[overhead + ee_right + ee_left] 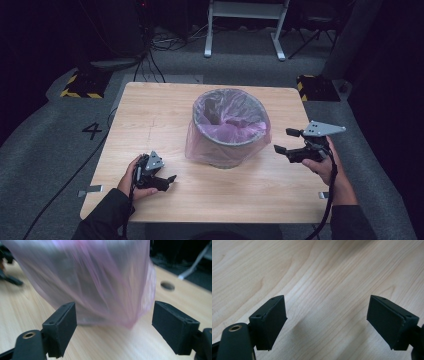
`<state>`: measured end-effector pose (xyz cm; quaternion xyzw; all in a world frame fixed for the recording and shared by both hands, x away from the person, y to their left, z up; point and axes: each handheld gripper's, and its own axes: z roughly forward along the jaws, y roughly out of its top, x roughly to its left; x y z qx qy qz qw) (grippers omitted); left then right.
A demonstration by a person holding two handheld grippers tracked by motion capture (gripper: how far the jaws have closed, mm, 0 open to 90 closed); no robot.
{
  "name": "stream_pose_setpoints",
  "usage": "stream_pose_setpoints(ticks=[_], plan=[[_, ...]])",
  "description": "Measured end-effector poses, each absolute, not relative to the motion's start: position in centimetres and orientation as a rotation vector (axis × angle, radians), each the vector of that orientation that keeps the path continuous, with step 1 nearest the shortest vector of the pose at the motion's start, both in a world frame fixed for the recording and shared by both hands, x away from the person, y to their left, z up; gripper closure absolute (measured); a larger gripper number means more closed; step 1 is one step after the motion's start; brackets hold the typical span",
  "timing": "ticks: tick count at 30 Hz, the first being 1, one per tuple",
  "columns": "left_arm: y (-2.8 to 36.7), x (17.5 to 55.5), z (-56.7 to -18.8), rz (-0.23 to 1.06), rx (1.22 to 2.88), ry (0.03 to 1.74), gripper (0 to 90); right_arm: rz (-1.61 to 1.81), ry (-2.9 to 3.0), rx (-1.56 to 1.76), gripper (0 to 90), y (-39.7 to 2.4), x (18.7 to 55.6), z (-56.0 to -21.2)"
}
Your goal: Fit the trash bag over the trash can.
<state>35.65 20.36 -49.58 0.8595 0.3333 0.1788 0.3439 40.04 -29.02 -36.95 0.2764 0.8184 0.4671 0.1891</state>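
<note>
In the high view, the left gripper (167,179) sits low over the near left of the wooden table (150,107), jaws spread and empty. The right gripper (286,141) hangs beside the bin (231,127), jaws apart, not touching it. The bin stands mid-table, lined with a pink bag (197,142).

In the left gripper view, the spread jaws frame bare wood.

In the right gripper view, the wide jaws face the bag just ahead, nothing between them.

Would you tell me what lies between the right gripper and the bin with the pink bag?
Nothing but bare wooden table: in the high view the right gripper hangs open beside the bin, apart from its pink bag.
</note>
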Motion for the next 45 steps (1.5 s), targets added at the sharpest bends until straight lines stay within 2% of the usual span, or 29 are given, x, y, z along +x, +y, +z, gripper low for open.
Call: stream_pose_setpoints(ticks=[8,19,29,45], plan=[[20.3,35.7,-50.0,0.45,2.242,0.866,15.8,1.314,2.275,0.692,21.5,-26.4,40.9,-32.9],[20.7,36.2,-50.4,0.393,2.216,0.879,12.7,1.246,2.339,0.603,21.8,-21.5,43.3,-30.6],[20.8,36.6,-50.4,0.368,2.214,0.902,10.1,1.211,2.394,0.587,24.3,-17.7,45.2,-30.2],[20.8,36.6,-50.4,0.37,2.213,0.902,9.9,1.101,2.512,0.522,28.1,-14.7,46.7,-30.6]])
